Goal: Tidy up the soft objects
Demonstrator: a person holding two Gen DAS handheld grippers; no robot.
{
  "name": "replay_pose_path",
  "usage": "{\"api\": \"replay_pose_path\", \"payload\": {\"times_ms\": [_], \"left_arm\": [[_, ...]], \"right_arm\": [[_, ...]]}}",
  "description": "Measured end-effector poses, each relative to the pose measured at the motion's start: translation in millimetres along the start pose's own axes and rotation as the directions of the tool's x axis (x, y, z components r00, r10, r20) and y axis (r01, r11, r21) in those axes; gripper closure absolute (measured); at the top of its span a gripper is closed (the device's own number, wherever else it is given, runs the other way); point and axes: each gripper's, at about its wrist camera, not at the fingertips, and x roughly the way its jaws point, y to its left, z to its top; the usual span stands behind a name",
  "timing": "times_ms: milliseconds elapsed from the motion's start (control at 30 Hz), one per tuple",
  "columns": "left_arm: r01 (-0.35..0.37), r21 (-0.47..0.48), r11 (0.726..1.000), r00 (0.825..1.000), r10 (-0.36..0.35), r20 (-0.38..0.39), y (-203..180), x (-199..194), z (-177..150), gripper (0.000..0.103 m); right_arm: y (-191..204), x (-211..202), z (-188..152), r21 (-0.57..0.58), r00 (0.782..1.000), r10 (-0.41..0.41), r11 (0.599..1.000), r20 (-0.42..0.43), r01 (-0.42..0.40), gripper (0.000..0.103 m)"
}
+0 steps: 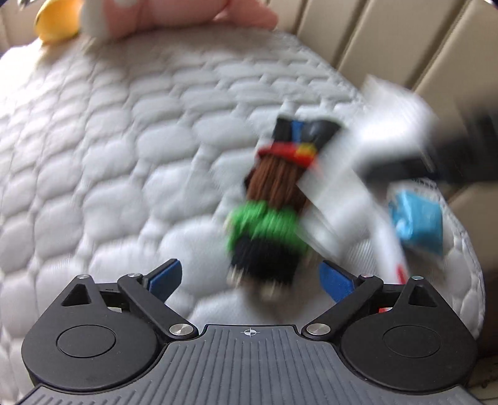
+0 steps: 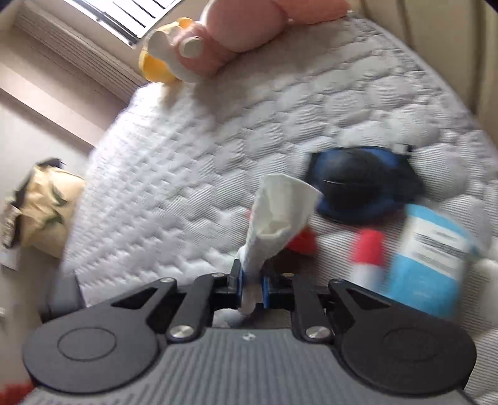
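Your right gripper (image 2: 251,282) pinches the limp tissue (image 2: 277,215) near its twisted end, while your left gripper (image 1: 250,277), jaws apart, faces the soft doll (image 1: 270,205); grab its middle.

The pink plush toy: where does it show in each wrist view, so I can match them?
Left wrist: pink plush toy along the top edge, left of centre, blurred.
Right wrist: pink plush toy at top centre, on the far end of the mattress.
Shared landmark: the yellow plush beside it.
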Motion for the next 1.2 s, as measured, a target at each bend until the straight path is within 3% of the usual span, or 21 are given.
{"api": "replay_pose_path", "payload": {"times_ms": [133,233,467,633,800,900,967,1100,1200], "left_arm": [[-0.032,-0.032,0.999,0.997,0.03,-0.072,9.7,5.6,-14.6,0.004],[-0.04,-0.051,0.998,0.996,0.036,-0.081,16.9,5.7,-19.1,0.004],[-0.028,-0.064,0.998,0.993,0.02,-0.113,28.0,7.2,-16.5,0.003],[-0.039,-0.034,0.999,0.991,0.034,-0.131,29.5,3.3,-26.0,0.002],[-0.046,-0.101,0.994,0.989,0.031,-0.145,37.8,-10.2,-36.3,0.002],[-0.035,-0.155,0.987,0.988,0.011,-0.155,37.5,-14.8,-35.9,0.002],[-0.021,-0.177,0.984,0.987,-0.007,-0.159,36.5,-18.9,-35.9,0.001],[-0.022,-0.208,0.978,0.987,-0.013,-0.162,29.8,-29.5,-34.7,0.001],[-0.009,-0.243,0.97,0.99,-0.025,-0.138,18.8,-48.6,-31.8,0.0]], "right_arm": [[-2.8,44.9,5.0,0.093,0.999,-0.022,0.995,-0.046,0.026,0.088],[-10.5,38.8,-11.2,0.131,0.998,-0.024,0.991,-0.06,0.032,0.088],[-34.1,33.6,-51.1,0.188,0.979,-0.132,0.969,-0.156,0.161,0.088],[-30.8,37.7,-65.7,0.103,0.955,-0.221,0.964,-0.197,0.244,0.088],[-23.7,33.9,-73.0,0.006,0.94,-0.284,0.957,-0.189,0.291,0.086],[-13.3,28.7,-74.2,-0.063,0.94,-0.303,0.953,-0.155,0.297,0.076],[-4.5,26.5,-76.9,-0.114,0.942,-0.31,0.948,-0.13,0.296,0.054],[14.2,4.8,-82.0,-0.188,0.953,-0.3,0.94,-0.054,0.285,0.052],[25.0,-25.4,-83.1,-0.218,0.958,-0.28,0.933,0.056,0.285,0.029]]}}
